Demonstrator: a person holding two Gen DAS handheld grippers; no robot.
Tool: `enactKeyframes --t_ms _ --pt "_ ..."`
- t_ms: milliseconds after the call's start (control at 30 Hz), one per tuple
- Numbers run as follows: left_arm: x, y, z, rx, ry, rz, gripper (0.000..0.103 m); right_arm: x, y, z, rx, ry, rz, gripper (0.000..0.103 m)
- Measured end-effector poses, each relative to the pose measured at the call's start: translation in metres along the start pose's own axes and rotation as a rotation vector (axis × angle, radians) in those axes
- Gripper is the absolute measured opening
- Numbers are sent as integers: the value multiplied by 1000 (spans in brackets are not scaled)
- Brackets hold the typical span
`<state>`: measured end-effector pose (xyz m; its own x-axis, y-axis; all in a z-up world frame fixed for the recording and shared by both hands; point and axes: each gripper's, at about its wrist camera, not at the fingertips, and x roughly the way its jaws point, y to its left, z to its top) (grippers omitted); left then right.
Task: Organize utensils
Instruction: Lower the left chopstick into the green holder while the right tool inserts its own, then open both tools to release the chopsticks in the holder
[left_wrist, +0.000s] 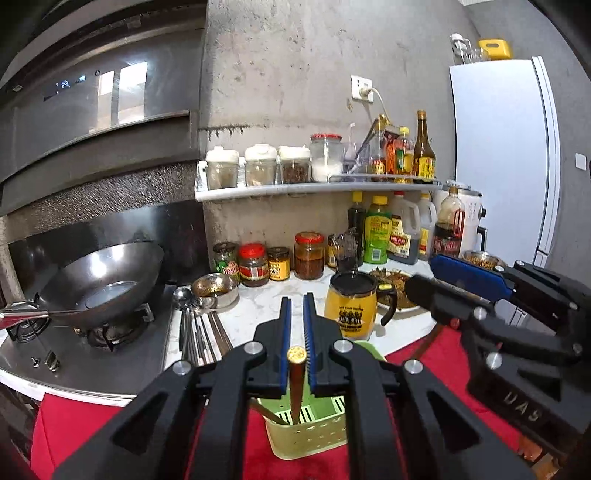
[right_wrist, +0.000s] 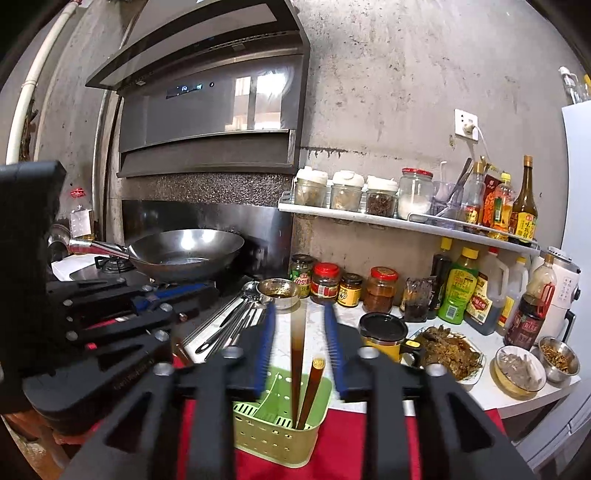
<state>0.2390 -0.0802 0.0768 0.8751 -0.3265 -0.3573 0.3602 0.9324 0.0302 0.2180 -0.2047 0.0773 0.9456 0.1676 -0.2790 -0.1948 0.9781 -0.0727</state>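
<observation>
Above the pale green perforated plastic utensil holder (right_wrist: 280, 432), the right gripper (right_wrist: 300, 347) has its fingers spread wide around two brown wooden chopsticks (right_wrist: 308, 391) standing inside, while the left gripper (left_wrist: 297, 334) is narrowly parted around a gold-capped chopstick end, contact unclear.

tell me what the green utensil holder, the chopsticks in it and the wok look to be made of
Green utensil holder: likely moulded plastic, matte, with regular punched holes and slots. Chopsticks: probably dark lacquered wood or resin, glossy brown, one with a gold-coloured cap; can't tell which. Wok: metal, likely steel or iron, with a grey reflective sheen.
</observation>
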Motion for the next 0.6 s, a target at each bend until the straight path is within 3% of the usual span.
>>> enactKeyframes --t_ms 67,133,333,467,600 --pt "-15 0 5 0 -27 6 12 -11 -2 4 7 -14 -7 37" --pt "-30 1 10 -3 -54 15 25 -23 -3 6 14 -23 -6 37" --pt "-97 0 11 -13 -122 50 27 -78 0 0 -10 -36 -26 40" --pt "-130 2 -19 -7 -87 119 27 -110 -1 -29 16 14 -7 40" --pt "-147 8 -71 -37 14 135 27 -129 -3 -79 59 95 1 40"
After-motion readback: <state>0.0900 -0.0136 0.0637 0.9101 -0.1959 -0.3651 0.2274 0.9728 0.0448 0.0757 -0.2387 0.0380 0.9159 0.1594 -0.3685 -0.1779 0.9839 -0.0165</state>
